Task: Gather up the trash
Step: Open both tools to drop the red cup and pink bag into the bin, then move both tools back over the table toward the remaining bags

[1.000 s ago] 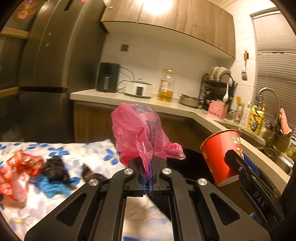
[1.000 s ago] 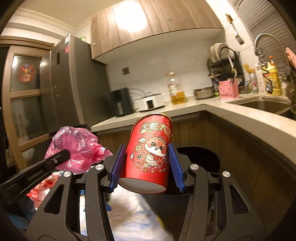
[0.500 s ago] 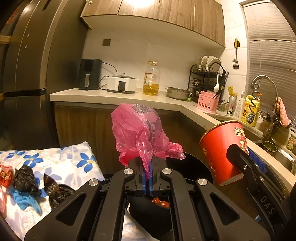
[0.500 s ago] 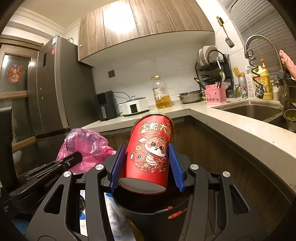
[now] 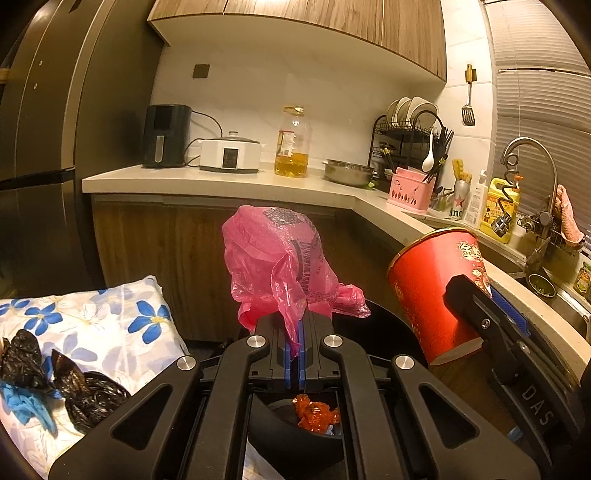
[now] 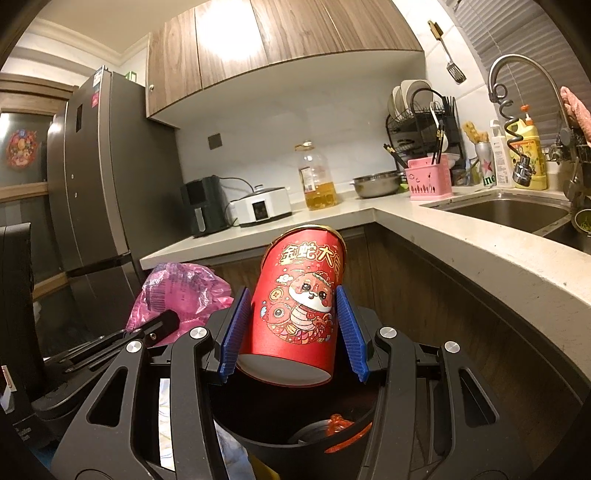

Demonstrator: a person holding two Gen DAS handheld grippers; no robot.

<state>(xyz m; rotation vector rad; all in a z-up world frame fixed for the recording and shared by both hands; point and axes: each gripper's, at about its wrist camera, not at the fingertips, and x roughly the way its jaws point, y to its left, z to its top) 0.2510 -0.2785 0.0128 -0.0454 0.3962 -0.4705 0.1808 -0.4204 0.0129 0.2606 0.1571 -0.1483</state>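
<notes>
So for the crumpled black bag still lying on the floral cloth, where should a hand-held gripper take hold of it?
Pinch the black bag at its raised pointed tip, coming down from above. It lies flat and crumpled on the floral cloth, so a side approach would probably snag fabric; the peak gives the pads something to close on.

Thin, crinkled pink plastic bag (image 5: 275,264). Matt red paper cup (image 6: 300,309) with glossy gold print. Matt black plastic bin (image 5: 291,435). Soft floral cloth (image 5: 110,325). Wood-grain cabinets (image 5: 332,29), smooth pale stone counter (image 5: 221,182), brushed metal fridge (image 6: 96,192) and shiny metal tap (image 6: 524,70).
</notes>
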